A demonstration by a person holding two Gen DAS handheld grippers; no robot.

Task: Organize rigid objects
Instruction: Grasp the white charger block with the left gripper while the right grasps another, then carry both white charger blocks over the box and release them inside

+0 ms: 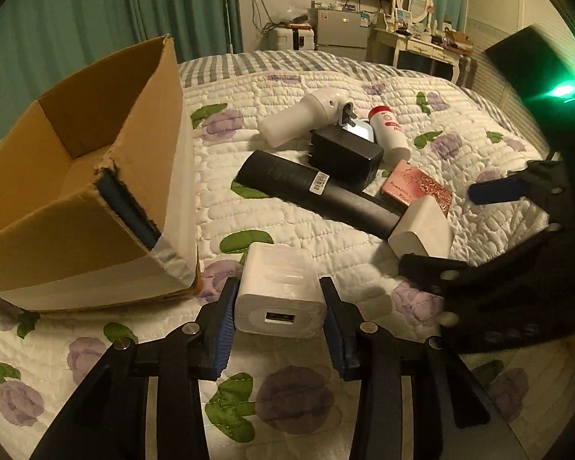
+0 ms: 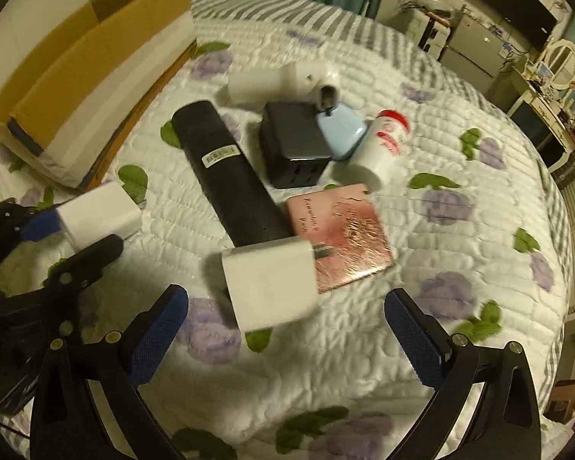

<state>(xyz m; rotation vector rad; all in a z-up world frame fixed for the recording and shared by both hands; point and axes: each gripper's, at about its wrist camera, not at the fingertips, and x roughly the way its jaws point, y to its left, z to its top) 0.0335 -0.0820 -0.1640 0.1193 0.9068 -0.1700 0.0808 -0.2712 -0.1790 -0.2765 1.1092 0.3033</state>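
Two close wrist views, shared bedspread (image 1: 326, 237)

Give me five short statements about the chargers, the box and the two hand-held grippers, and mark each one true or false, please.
1. The left hand-held gripper holds a white USB charger. True.
2. The right hand-held gripper is shut on the pink booklet. False: it is open and holds nothing.
3. The cardboard box is closed with a lid. False: its top is open.
4. A second white charger lies at the end of the black tube, ahead of the right hand-held gripper. True.
5. The black adapter lies inside the box. False: it lies on the quilt beside the tube.
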